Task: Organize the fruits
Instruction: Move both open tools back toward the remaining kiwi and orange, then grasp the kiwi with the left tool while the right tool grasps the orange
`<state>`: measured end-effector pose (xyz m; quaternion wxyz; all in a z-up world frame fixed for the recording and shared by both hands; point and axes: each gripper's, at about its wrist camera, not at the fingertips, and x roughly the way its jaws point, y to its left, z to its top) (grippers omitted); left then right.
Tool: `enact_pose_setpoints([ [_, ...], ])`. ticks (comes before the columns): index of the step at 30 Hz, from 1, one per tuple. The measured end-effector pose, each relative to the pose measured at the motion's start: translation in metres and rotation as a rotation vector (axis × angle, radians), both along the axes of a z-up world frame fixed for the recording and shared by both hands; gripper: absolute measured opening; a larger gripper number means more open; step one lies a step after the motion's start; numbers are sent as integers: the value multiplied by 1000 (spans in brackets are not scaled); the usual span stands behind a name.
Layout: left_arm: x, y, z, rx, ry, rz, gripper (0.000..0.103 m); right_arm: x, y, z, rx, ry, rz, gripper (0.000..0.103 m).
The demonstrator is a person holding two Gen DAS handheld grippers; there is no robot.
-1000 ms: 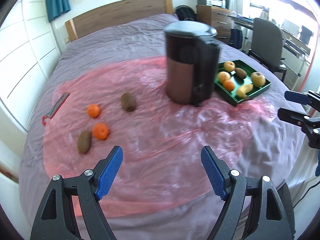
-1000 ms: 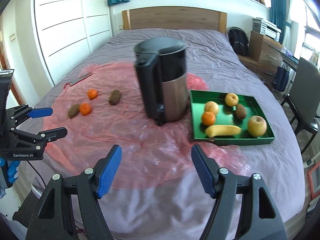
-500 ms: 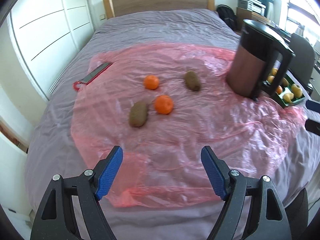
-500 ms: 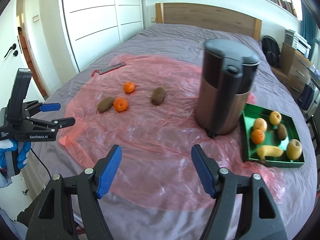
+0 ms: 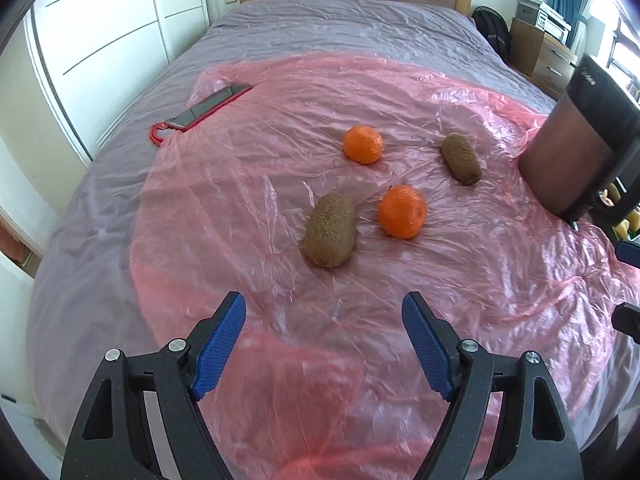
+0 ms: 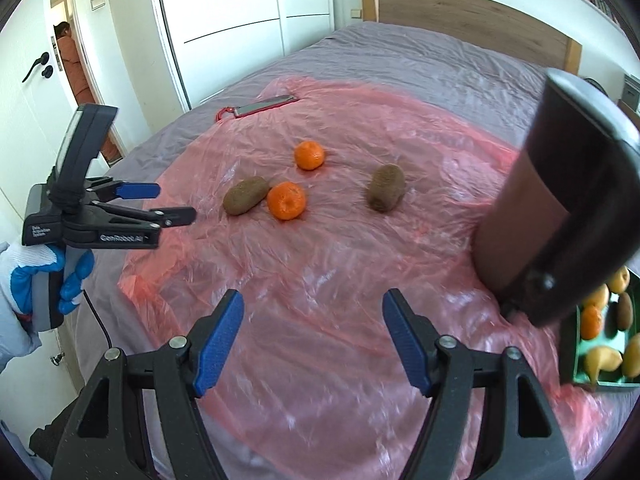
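Two kiwis and two mandarins lie loose on a pink plastic sheet (image 5: pixel 280 140) on the bed. The near kiwi (image 5: pixel 330 236) and near mandarin (image 5: pixel 402 217) sit just ahead of my left gripper (image 5: pixel 324 308), which is open and empty. Farther back are a second mandarin (image 5: pixel 363 144) and a second kiwi (image 5: pixel 461 158). My right gripper (image 6: pixel 313 304) is open too, with nothing between its fingers; the fruits (image 6: pixel 286 200) lie ahead of it. A green tray (image 6: pixel 570 360) with several fruits is at the right edge, partly hidden.
A tall dark kettle-like jug (image 6: pixel 552 216) stands between the loose fruit and the tray. A phone in a red case (image 5: pixel 212 106) lies at the sheet's far left. A gloved hand (image 6: pixel 24 276) holds the left gripper (image 6: pixel 172 202). A person (image 6: pixel 70 56) stands in the doorway.
Both views swung left and dropped closer to the loose kiwis and mandarins. The jug and tray slid to the right edge. Both grippers stayed open.
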<state>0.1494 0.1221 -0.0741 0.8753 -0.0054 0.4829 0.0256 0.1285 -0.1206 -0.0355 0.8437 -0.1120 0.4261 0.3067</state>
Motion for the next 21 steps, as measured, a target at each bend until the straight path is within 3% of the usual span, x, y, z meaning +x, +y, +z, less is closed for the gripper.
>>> enact_pose_setpoints([
  [14,75,18,-51,24,49,-99,75,76,79,-48,27,76,45,103],
  [21,87,17,-63,15,63,-151,65,109,110,-73,50,135,12,103],
])
